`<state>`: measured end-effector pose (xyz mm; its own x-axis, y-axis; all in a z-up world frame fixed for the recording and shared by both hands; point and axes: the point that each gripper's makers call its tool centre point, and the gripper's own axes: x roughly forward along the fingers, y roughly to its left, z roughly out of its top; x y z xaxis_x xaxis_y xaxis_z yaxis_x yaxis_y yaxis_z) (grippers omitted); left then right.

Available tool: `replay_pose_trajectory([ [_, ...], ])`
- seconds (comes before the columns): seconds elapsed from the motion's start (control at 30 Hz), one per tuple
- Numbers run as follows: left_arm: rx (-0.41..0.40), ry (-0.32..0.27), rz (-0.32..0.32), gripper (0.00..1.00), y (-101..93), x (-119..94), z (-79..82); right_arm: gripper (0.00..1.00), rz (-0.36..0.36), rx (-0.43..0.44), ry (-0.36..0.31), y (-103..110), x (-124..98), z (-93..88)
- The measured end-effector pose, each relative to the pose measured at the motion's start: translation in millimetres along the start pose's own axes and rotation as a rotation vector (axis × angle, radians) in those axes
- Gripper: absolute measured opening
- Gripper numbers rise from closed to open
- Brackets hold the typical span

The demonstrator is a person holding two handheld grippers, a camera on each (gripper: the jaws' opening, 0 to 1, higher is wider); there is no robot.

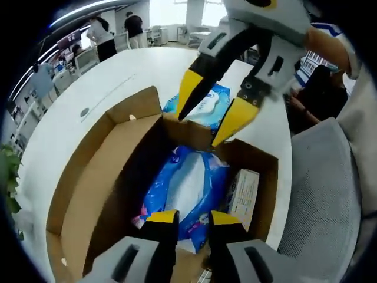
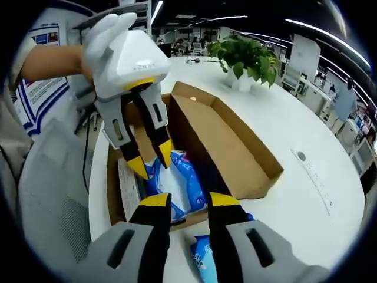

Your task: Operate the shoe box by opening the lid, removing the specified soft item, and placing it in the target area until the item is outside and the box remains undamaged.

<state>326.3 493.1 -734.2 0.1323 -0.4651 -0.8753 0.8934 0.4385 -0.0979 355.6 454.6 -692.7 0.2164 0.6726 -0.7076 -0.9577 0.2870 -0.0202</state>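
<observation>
Open shoe box point(image 1: 118, 177) on white desk point(image 1: 88, 88), lid point(image 2: 230, 147) folded back, blue soft pack point(image 1: 188, 188) inside beside small carton point(image 1: 244, 194), left gripper point(image 1: 192, 221) jaws parted above pack, right gripper point(image 1: 209, 121) jaws apart straddling box wall, second blue pack point(image 1: 206, 106) on desk beyond, grey chair point(image 1: 330, 194) at desk edge, potted plant point(image 2: 247, 59) near far edge.

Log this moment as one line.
box: lid open | blue pack: inside box | left gripper: open, above pack | right gripper: open, at box edge | second pack: outside on table

We see a white table point(image 2: 330, 194) carrying a potted plant point(image 2: 247, 59) near its far edge. A grey mesh chair point(image 1: 324, 200) stands beside the table; people point(image 1: 134, 28) stand beyond it.
</observation>
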Motion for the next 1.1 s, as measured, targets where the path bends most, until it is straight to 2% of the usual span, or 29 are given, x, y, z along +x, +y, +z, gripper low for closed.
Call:
replay_pose_trajectory([
  [0.13,0.004,0.016,0.008,0.08,1.4,-0.1,-5.3,0.19,0.007,-0.031,0.03,2.9,16.6,-2.5],
  [0.3,-0.029,0.014,0.007,0.02,4.1,-1.7,-8.5,0.17,-0.005,-0.077,0.092,3.0,35.0,-11.1],
  [0.53,-0.054,0.01,0.009,0.0,4.4,-4.3,-11.4,0.08,-0.057,-0.147,0.147,-4.0,47.6,-17.3],
  [0.77,-0.061,-0.003,0.009,0.0,3.5,-9.6,-11.5,0.0,-0.067,-0.092,0.154,-6.8,49.7,-17.7],
  [0.97,-0.078,-0.022,0.023,0.0,4.3,-16.9,-10.7,0.0,-0.067,-0.073,0.147,-5.7,43.5,-16.4],
  [1.1,-0.079,-0.038,0.036,0.0,4.1,-24.3,-7.6,0.0,-0.081,-0.081,0.109,-5.8,35.6,-5.6],
])
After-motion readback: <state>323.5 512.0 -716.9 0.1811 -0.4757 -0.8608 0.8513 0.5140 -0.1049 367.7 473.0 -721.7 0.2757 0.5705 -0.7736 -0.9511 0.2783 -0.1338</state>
